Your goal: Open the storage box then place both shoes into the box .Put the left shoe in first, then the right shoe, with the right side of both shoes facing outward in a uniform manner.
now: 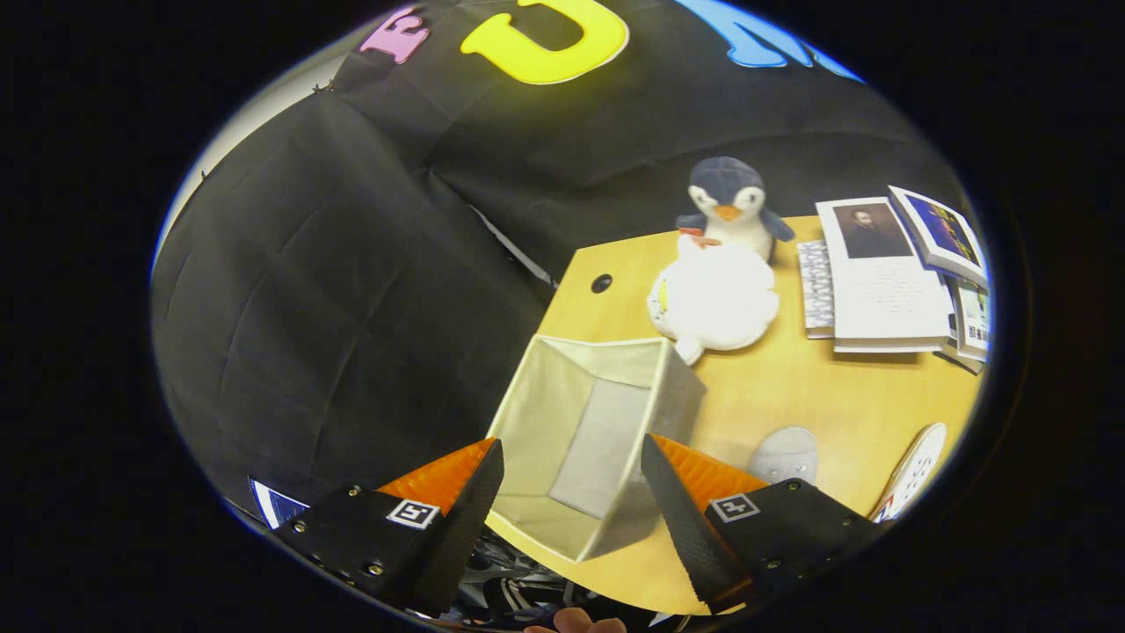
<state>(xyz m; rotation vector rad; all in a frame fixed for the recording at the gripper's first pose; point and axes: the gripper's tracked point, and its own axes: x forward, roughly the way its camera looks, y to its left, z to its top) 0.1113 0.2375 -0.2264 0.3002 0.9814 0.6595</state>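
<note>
The gripper (571, 492) is hovering above the near corner of the wooden surface (817, 387), with its two fingers standing wide apart and holding nothing. The storage box (589, 440), a pale fabric bin with an open top, is sitting on the surface and is showing between the fingers; its interior is visible and nothing is lying inside it. A grey, rounded item (784, 454), possibly a shoe, is lying on the surface just beside the right finger; its identity cannot be confirmed. Another pale, patterned item (914, 470), partly cut off, is lying further to the right of it. Beyond the box, a white plush toy (714, 299) is resting on the surface, and a penguin plush (729, 207) is standing directly behind it. Books (888, 272) are lying in a group to the right of the plush toys. A fingertip of a person's hand (576, 622) is showing below the fingers.
</note>
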